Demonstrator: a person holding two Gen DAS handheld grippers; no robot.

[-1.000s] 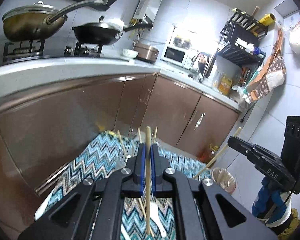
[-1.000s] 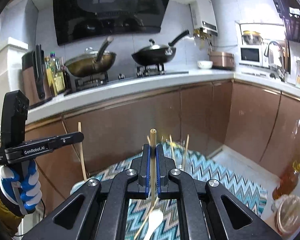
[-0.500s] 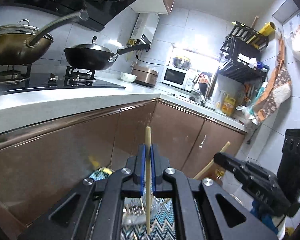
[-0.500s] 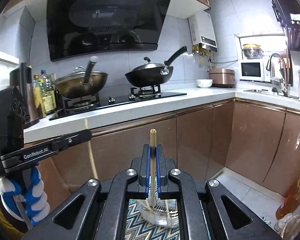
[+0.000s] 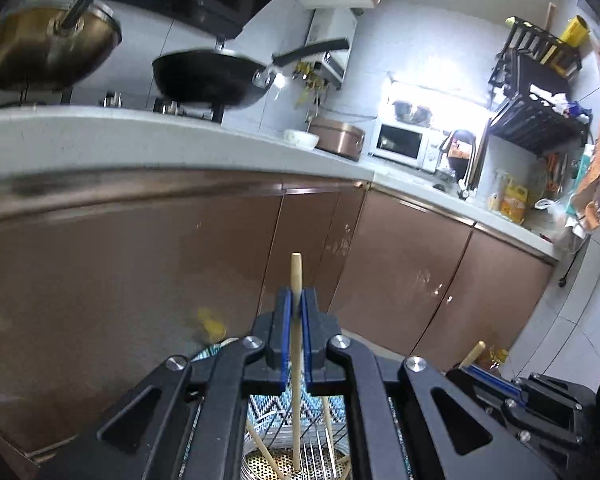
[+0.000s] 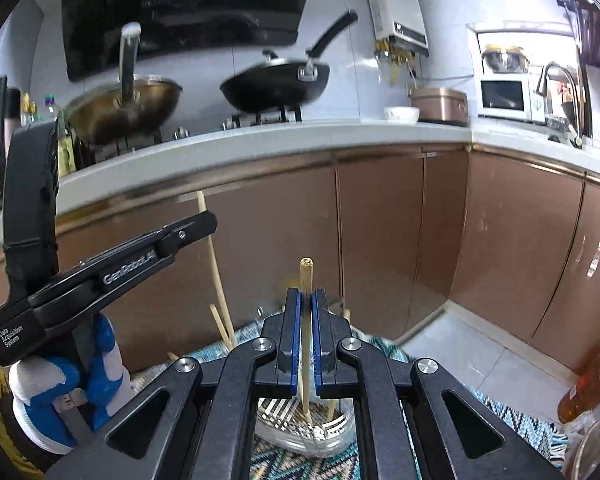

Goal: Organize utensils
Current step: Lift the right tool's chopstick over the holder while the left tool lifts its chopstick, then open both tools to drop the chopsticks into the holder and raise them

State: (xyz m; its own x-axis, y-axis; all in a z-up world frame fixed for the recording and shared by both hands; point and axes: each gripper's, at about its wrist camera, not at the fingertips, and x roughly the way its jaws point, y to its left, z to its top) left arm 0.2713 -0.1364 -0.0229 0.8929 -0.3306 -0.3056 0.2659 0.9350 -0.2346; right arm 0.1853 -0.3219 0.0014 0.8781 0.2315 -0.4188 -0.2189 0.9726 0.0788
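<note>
Left gripper [image 5: 296,308] clamped tight on a wooden chopstick [image 5: 296,360], upright, lower tip down inside the perforated metal holder [image 5: 284,464]; right gripper [image 6: 307,308] pinched likewise on a second chopstick [image 6: 306,356], tip dipping into the clear glass container [image 6: 340,436] on the zigzag cloth [image 6: 516,420], forks [image 6: 280,408] inside, near the cloth's far edge.

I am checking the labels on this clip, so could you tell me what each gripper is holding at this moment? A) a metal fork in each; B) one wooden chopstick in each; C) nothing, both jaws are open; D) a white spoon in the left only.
B: the left gripper is shut on a wooden chopstick, and the right gripper is shut on another chopstick.
</note>
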